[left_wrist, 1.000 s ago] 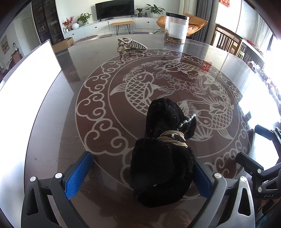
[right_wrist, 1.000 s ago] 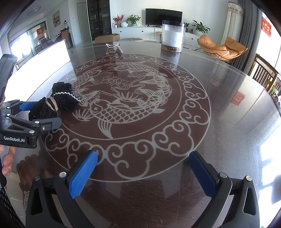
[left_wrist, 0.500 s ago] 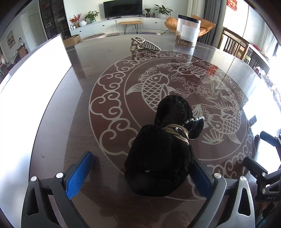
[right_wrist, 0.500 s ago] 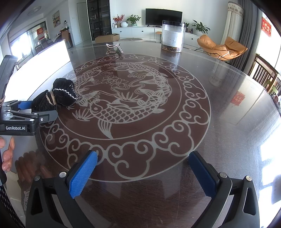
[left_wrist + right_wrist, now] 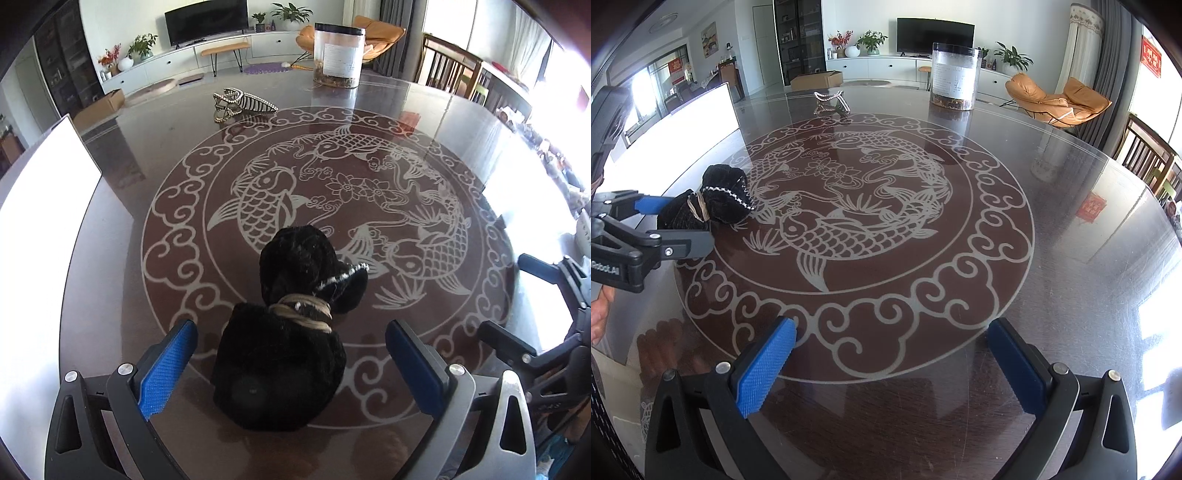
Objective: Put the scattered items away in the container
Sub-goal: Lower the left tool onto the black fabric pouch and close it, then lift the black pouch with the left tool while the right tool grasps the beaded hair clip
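Left gripper (image 5: 291,354) is straddling the black velvet scrunchie-bow (image 5: 291,325), fingers spread wide, blue pads (image 5: 168,365) flanking its near lobe on both sides, neither touching it. Nothing gripped yet.

Bow is lying flat on the bench (image 5: 110,258), on the near rim of the etched fish medallion. Its long axis is running straight away from the fingers, roughly along the approach line, with the tan-wrapped waist just beyond the fingertips. So closing now would be pinching across the fat near lobe, not the waist.

Right gripper (image 5: 890,358) is hanging over the medallion's near edge, fingers equally wide, holding nothing. From it the bow is sitting well off to the left, so the left hand is clearly the nearer one.

Count: one black bow, one pearl-trimmed hair claw (image 5: 242,103) past the medallion's far-left rim, one clear cylindrical container (image 5: 338,55) beyond the far rim, with something brownish at the bottom. Two items out, both well apart from the container.

Judging the step as pre-grasp on the bow.
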A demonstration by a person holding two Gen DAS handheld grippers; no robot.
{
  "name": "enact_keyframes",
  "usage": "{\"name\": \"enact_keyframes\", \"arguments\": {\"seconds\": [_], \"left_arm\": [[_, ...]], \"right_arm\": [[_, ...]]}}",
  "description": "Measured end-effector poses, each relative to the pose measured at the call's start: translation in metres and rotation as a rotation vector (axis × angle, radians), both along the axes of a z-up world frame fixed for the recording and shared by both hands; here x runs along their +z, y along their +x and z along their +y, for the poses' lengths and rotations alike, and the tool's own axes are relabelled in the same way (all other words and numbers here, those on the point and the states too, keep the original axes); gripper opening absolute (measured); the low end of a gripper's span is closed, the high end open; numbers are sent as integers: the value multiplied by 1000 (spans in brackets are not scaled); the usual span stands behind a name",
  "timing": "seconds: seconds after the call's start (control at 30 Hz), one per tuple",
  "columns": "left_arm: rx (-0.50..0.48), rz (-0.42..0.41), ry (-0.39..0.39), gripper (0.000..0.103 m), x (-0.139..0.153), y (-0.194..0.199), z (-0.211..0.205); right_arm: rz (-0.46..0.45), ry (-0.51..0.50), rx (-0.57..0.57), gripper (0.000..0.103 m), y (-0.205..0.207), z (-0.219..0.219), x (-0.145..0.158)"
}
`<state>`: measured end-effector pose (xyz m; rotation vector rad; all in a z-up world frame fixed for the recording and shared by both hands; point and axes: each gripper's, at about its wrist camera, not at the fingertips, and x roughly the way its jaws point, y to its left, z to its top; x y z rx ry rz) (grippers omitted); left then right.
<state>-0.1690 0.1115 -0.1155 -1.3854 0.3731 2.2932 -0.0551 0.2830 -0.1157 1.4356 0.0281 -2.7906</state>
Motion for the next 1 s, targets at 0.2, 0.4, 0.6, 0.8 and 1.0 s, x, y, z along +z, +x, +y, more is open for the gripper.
{"name": "enact_keyframes", "arguments": {"seconds": [0.2, 0.4, 0.6, 0.8, 1.0], "left_arm": [[47, 13, 1, 59, -1, -9, -3], [219, 66, 12, 40, 2, -13, -35], [318, 102, 46, 40, -4, -3, -79], [316, 160, 54, 42, -7, 9, -89], [322, 183, 69, 42, -7, 12, -92]], "right_arm": [[0, 0, 0, 103, 0, 0, 0], [0, 0, 1, 103, 0, 0, 0], [0, 0, 1, 103, 0, 0, 0], [0, 0, 0, 103, 0, 0, 0], [35, -97, 56, 103, -5, 2, 7]]}}
